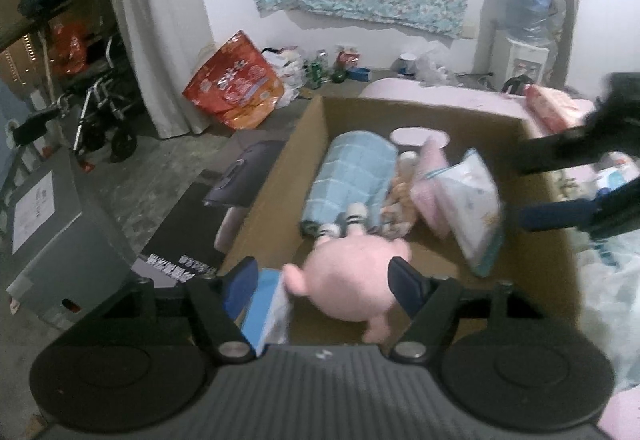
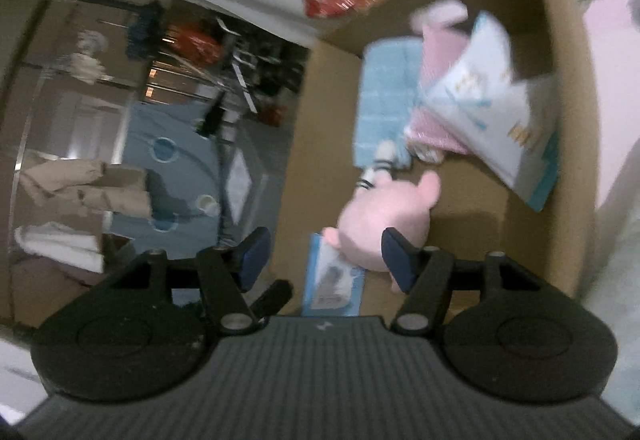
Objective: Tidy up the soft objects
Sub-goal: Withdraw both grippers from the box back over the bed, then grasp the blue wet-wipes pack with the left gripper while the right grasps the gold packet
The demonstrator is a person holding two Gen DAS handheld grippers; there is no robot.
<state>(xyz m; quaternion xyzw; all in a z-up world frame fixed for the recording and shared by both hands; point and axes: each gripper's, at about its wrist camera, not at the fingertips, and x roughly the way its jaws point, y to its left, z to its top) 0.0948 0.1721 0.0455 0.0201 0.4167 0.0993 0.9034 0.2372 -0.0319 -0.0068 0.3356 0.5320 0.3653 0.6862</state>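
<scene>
The left gripper [image 1: 322, 290] hung over the near end of the cardboard box [image 1: 312, 128], its fingers spread wide and pinching nothing. Between them, lower down inside the box, lay the pink plush toy [image 1: 352, 276], at 6 o'clock in the left wrist view, its striped legs pointing toward 12. A blue-and-white flat packet [image 1: 266, 306] stood against the box wall at 7 o'clock, just beside the toy. Beyond the toy, toward 12 o'clock, lay a rolled light-blue towel [image 1: 356, 176]. To the towel's right, at 2 o'clock, a white soft pack [image 1: 472, 200] leaned on a pink folded cloth [image 1: 430, 180].

The right gripper [image 1: 524, 190] reached in from 3 o'clock over the box's right wall, fingers apart and holding nothing; its own camera was motion-blurred but showed the same gap, with the plush toy [image 2: 384, 224] lying below it. Outside the box, at 10 o'clock, an orange-red plastic bag [image 1: 234, 84] sat on the floor by the white curtain [image 1: 160, 32].
</scene>
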